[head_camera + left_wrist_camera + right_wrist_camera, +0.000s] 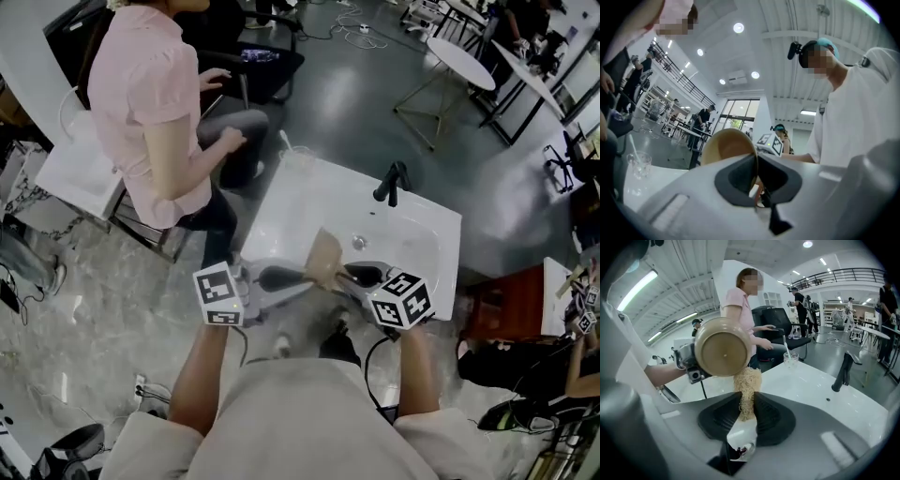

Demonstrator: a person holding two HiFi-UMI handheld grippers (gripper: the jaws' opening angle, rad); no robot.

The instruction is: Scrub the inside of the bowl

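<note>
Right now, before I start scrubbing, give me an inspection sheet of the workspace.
Surface: white sink counter with a black tap.
Job's things: tan round bowl raised over the sink; pale fibrous scrubber just under it, contact unclear.
Clutter: clear glass with a straw on the counter.
Grippers: left gripper shut on the bowl's rim; right gripper shut on the scrubber.
Cables: lead hanging from the left gripper; white cables loose on the floor.
Surroundings: seated person in a pink top beside the sink.
</note>
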